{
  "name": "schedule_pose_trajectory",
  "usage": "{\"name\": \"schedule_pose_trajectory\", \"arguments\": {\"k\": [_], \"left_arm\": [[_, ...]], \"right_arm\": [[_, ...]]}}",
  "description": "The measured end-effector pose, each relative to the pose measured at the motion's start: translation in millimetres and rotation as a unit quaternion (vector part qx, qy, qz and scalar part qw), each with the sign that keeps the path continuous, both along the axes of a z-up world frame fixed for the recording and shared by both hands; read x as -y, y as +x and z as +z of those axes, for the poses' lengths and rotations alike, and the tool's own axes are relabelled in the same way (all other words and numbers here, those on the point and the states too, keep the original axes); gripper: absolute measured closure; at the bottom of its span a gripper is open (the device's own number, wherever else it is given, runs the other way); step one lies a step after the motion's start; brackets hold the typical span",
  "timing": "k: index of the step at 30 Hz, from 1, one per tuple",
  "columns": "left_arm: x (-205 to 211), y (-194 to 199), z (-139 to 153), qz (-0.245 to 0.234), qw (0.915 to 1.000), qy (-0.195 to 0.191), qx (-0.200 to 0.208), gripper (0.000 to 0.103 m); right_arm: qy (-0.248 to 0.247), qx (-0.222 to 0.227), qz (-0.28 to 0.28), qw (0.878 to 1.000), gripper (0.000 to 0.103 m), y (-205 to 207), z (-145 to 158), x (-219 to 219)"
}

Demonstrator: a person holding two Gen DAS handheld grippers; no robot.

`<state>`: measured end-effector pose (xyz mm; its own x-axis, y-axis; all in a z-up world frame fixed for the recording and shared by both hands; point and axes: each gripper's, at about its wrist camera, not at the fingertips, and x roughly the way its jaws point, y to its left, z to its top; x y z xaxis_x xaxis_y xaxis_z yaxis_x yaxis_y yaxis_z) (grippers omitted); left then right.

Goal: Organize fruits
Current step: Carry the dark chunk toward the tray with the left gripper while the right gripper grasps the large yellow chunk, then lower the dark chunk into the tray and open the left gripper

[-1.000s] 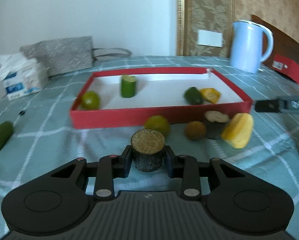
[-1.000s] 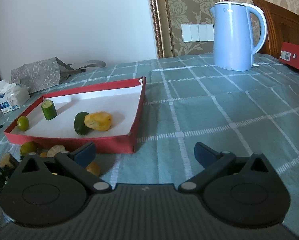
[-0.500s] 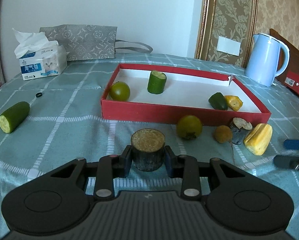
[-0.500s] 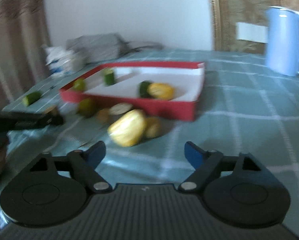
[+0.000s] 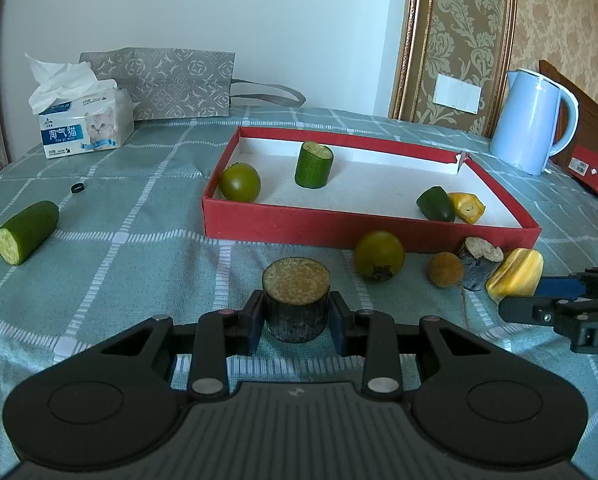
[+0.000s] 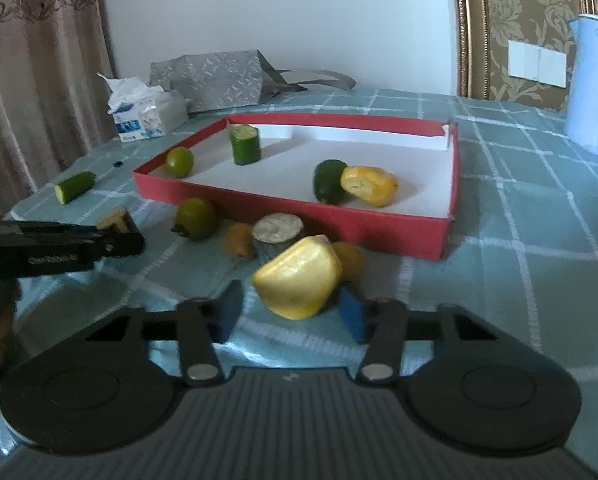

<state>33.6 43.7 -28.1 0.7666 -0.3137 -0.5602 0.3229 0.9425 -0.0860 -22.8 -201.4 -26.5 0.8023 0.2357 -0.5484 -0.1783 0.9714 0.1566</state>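
My left gripper [image 5: 297, 318] is shut on a dark cylinder piece with a tan cut top [image 5: 296, 304], held in front of the red tray [image 5: 339, 222]. My right gripper [image 6: 295, 312] has its jaws around a yellow fruit chunk [image 6: 299, 282] on the cloth; the right pad touches it and a small gap shows on the left. It also shows in the left wrist view [image 5: 517, 272]. Inside the tray stand a cucumber piece [image 5: 314, 165], a green round fruit [image 5: 239, 182], a dark green piece [image 5: 435, 204] and a yellow piece [image 5: 467, 207].
On the cloth before the tray lie a green tomato-like fruit [image 5: 379, 255], a small brown fruit [image 5: 444, 269] and a dark stub [image 5: 479, 258]. A cucumber half [image 5: 27, 232] lies far left. A tissue box [image 5: 85, 128], grey bag [image 5: 159, 80] and blue kettle [image 5: 533, 120] stand behind.
My right gripper swung left, came up to the yellow chunk and narrowed its jaws around it. My left gripper keeps its hold on the dark cylinder piece and has shifted its view slightly.
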Motion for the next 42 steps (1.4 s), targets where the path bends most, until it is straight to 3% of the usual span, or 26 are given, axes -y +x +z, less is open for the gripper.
{"name": "schedule_pose_trajectory", "arguments": {"k": [10,23,37,42], "left_arm": [[-0.6,0.2,0.4,0.0,1.0,-0.001,0.0,0.07],[-0.7,0.2,0.3,0.0,1.0,0.0,0.0,0.07],[11.0,-3.7,0.5,0.017,0.9993,0.033,0.008,0.07],[14.4,-4.5,0.7,0.024,0.9988,0.043,0.01,0.07]], "right_arm": [[0.017,-0.006,-0.025,1.0,0.059,15.8,-2.5,3.4],[0.06,-0.004,-0.029,0.998,0.061,6.3,-3.0,18.1],[0.101,0.001,-0.019,0.995,0.065,-2.2,-2.9,29.0],[0.089,-0.003,-0.024,0.996,0.065,-1.0,-4.1,26.6]]}}
